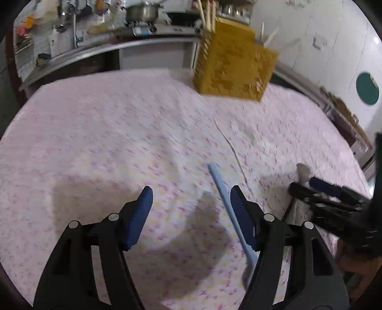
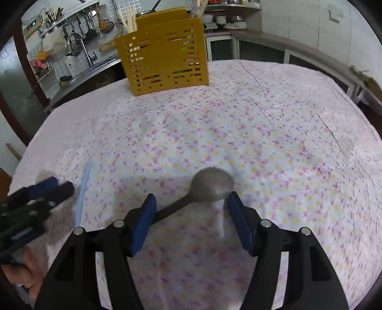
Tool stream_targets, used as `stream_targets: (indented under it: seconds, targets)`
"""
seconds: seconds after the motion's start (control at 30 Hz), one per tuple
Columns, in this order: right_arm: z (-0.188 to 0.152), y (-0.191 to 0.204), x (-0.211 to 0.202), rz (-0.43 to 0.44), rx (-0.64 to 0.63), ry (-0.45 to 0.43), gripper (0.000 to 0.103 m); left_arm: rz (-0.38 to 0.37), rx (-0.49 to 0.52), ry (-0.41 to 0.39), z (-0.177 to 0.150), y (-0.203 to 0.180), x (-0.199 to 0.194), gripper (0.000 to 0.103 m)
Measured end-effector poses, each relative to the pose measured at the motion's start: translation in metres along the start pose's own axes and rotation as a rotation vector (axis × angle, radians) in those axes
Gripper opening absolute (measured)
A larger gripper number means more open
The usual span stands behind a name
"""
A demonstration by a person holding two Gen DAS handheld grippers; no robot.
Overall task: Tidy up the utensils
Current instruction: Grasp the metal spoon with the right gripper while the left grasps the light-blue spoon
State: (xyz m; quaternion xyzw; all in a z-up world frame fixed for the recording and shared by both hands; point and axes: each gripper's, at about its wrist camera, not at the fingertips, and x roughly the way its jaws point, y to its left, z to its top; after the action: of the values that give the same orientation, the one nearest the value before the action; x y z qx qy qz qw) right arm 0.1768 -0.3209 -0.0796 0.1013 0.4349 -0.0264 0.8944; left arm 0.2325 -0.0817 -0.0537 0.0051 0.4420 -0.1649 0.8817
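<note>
Light-blue flat plastic utensil handle [image 1: 225, 198]: lies on the floral pink-and-white tablecloth [image 1: 119, 133], near edge of table. Long axis runs from lower right up to upper left in the left wrist view, free tip pointing roughly toward the yellow slotted plastic utensil caddy [image 1: 234, 64] at the far side. Working end is hidden under the gripper body; cannot tell what kind of utensil it is.

Left gripper [image 1: 192, 193]: jaws spread wide, nothing between the pads. The blue handle passes just inside the right-hand blue pad [image 1: 241, 214], close against it or touching; blur prevents deciding. Judgement: the gripper is positioned astride the handle to close on it, but the handle sits off-centre, so a small sideways correction looks needed.

Grey metal spoon with dark handle [image 2: 211, 184]: bowl lies on the cloth ahead of the right gripper [image 2: 191, 200], near its right pad. Long axis diagonal, bowl upper right, handle running down-left and meeting the left pad [image 2: 143, 221]. Right gripper jaws also spread, not clamping. Judgement: spoon lies crosswise to the jaws, awkward for a clean pinch on the handle.

Caddy stands upright, well apart from both utensils, with pale wooden chopsticks [image 2: 130, 21] already standing in it. Judgement: both utensils are laid out awaiting transfer there.
</note>
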Motion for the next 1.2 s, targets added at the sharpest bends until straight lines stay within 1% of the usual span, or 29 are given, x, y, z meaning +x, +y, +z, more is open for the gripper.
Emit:
stream_targets:
  seconds: [0.03, 0.07, 0.1, 0.13, 0.17, 0.2, 0.23, 0.27, 0.33, 0.37, 0.4, 0.43, 0.47, 0.5, 0.53, 0.57, 0.6, 0.63, 0.7, 0.73, 0.8, 0.83, 0.93, 1.07, 1.13, 1.2]
  targets:
    - [0.003, -0.004, 0.000, 0.016, -0.005, 0.006, 0.059, 0.016, 0.007, 0.020, 0.001, -0.004, 0.008, 0.066]
    - [0.006, -0.005, 0.001, 0.016, -0.017, 0.012, 0.053, 0.025, 0.007, 0.029, 0.000, -0.006, 0.012, 0.066]
    - [0.010, -0.005, 0.003, 0.013, -0.044, 0.017, 0.048, 0.036, 0.006, 0.035, 0.002, -0.008, 0.016, 0.068]
    - [0.012, -0.005, 0.005, 0.017, -0.055, 0.020, 0.046, 0.050, 0.009, 0.039, 0.005, -0.011, 0.019, 0.069]
    - [0.016, -0.006, 0.008, 0.025, -0.063, 0.024, 0.039, 0.061, 0.016, 0.042, 0.007, -0.014, 0.021, 0.069]
    - [0.020, -0.009, 0.010, 0.040, -0.058, 0.024, 0.037, 0.067, 0.025, 0.046, 0.009, -0.016, 0.023, 0.069]
    - [0.022, -0.011, 0.011, 0.067, -0.046, 0.026, 0.035, 0.081, 0.041, 0.050, 0.011, -0.020, 0.026, 0.069]
    - [0.024, -0.014, 0.011, 0.097, -0.034, 0.023, 0.035, 0.086, 0.047, 0.049, 0.011, -0.021, 0.028, 0.070]
    - [0.025, -0.017, 0.013, 0.129, -0.021, 0.015, 0.034, 0.089, 0.056, 0.046, 0.013, -0.023, 0.030, 0.070]
    - [0.026, -0.019, 0.013, 0.164, -0.012, 0.002, 0.034, 0.086, 0.048, 0.044, 0.015, -0.022, 0.030, 0.070]
    - [0.025, -0.021, 0.013, 0.182, -0.006, 0.000, 0.033, 0.075, 0.039, 0.038, 0.016, -0.021, 0.030, 0.069]
    - [0.025, -0.023, 0.013, 0.210, 0.011, -0.006, 0.033, 0.055, 0.030, 0.031, 0.018, -0.019, 0.029, 0.066]
    - [0.026, -0.026, 0.013, 0.239, 0.029, -0.009, 0.029, 0.053, 0.020, 0.030, 0.019, -0.017, 0.030, 0.063]
    - [0.025, -0.028, 0.013, 0.253, 0.041, -0.013, 0.025, 0.052, 0.015, 0.027, 0.021, -0.015, 0.029, 0.055]
    - [0.026, -0.029, 0.012, 0.253, 0.047, -0.018, 0.024, 0.043, 0.010, 0.028, 0.022, -0.014, 0.029, 0.045]
    - [0.027, -0.028, 0.011, 0.257, 0.049, -0.021, 0.024, 0.043, 0.014, 0.032, 0.023, -0.015, 0.029, 0.040]
    - [0.027, -0.027, 0.012, 0.259, 0.047, -0.018, 0.023, 0.040, 0.025, 0.033, 0.023, -0.017, 0.030, 0.024]
    - [0.027, -0.026, 0.012, 0.259, 0.043, -0.017, 0.023, 0.027, 0.031, 0.044, 0.024, -0.019, 0.030, 0.018]
    - [0.027, -0.026, 0.013, 0.263, 0.051, 0.005, 0.024, 0.020, 0.041, 0.048, 0.023, -0.022, 0.030, 0.012]
    - [0.026, -0.028, 0.014, 0.284, 0.069, 0.017, 0.024, 0.018, 0.051, 0.052, 0.023, -0.024, 0.030, 0.011]
    - [0.025, -0.034, 0.015, 0.326, 0.110, 0.027, 0.020, -0.014, 0.053, 0.060, 0.022, -0.025, 0.029, 0.010]
    - [0.025, -0.040, 0.019, 0.374, 0.165, 0.045, 0.019, -0.033, 0.049, 0.066, 0.021, -0.024, 0.029, 0.009]
    - [0.026, -0.045, 0.024, 0.419, 0.225, 0.059, 0.016, -0.063, 0.037, 0.075, 0.022, -0.019, 0.029, 0.008]
    - [0.031, -0.034, 0.018, 0.405, 0.188, 0.052, 0.014, -0.072, 0.051, 0.077, 0.024, -0.014, 0.028, 0.008]
    - [0.034, -0.022, 0.017, 0.372, 0.140, 0.057, 0.014, -0.074, 0.054, 0.075, 0.026, -0.010, 0.027, 0.008]
    - [0.038, -0.006, 0.018, 0.317, 0.079, 0.068, 0.015, -0.075, 0.066, 0.079, 0.027, -0.008, 0.026, 0.008]
